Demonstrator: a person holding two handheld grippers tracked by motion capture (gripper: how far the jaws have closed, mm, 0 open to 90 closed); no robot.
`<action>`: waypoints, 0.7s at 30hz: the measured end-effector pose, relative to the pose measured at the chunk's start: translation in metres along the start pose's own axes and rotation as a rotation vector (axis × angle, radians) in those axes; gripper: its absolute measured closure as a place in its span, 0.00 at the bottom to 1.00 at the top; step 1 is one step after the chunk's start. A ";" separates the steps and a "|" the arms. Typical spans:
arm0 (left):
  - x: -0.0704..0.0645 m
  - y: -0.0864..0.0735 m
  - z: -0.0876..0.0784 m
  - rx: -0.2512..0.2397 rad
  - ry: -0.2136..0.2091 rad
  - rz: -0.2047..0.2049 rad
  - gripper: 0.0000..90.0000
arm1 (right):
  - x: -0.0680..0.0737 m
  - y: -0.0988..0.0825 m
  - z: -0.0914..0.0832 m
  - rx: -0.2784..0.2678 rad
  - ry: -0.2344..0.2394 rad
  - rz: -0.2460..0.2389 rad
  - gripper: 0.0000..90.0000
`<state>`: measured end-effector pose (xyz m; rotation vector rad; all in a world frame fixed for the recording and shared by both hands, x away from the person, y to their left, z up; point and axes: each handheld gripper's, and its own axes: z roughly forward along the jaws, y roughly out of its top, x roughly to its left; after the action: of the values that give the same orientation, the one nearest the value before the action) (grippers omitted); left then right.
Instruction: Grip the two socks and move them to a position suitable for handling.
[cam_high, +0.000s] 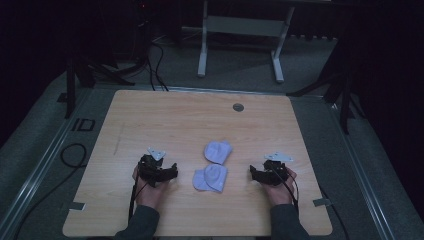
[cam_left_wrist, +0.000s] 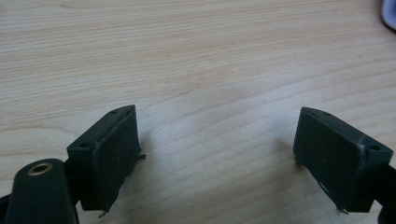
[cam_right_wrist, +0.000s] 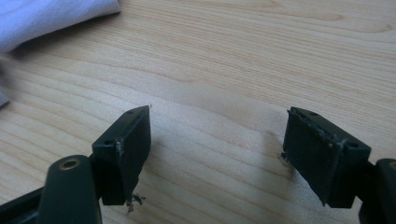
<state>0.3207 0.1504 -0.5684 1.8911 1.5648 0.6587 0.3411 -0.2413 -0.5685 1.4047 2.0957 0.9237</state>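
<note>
On the light wooden bench (cam_high: 150, 120), two pale lilac folded cloth pieces lie between the two grippers. The farther cloth piece (cam_high: 218, 151) sits beyond and between the two sets of fingers; the nearer cloth piece (cam_high: 211, 178) lies level with them, just touching the farther one's edge. The left gripper (cam_high: 171, 172) has its fingers (cam_left_wrist: 112, 154) spread wide, with bare bench between them. The right gripper (cam_high: 254, 173) likewise has its fingers (cam_right_wrist: 128, 149) wide apart, gripping nothing; lilac cloth (cam_right_wrist: 51, 18) lies ahead of its left finger.
</note>
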 end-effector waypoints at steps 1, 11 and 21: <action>0.000 0.000 0.000 0.000 0.000 0.000 0.16 | 0.000 0.000 0.000 -0.001 -0.001 0.001 0.26; 0.000 -0.001 -0.001 0.000 0.002 -0.001 0.16 | 0.001 0.000 0.001 -0.007 0.012 -0.012 0.28; 0.003 -0.002 -0.002 -0.004 -0.003 0.004 0.18 | 0.006 0.001 -0.005 0.014 0.061 -0.059 0.47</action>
<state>0.3187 0.1536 -0.5683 1.8917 1.5567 0.6598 0.3362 -0.2367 -0.5642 1.3300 2.1805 0.9410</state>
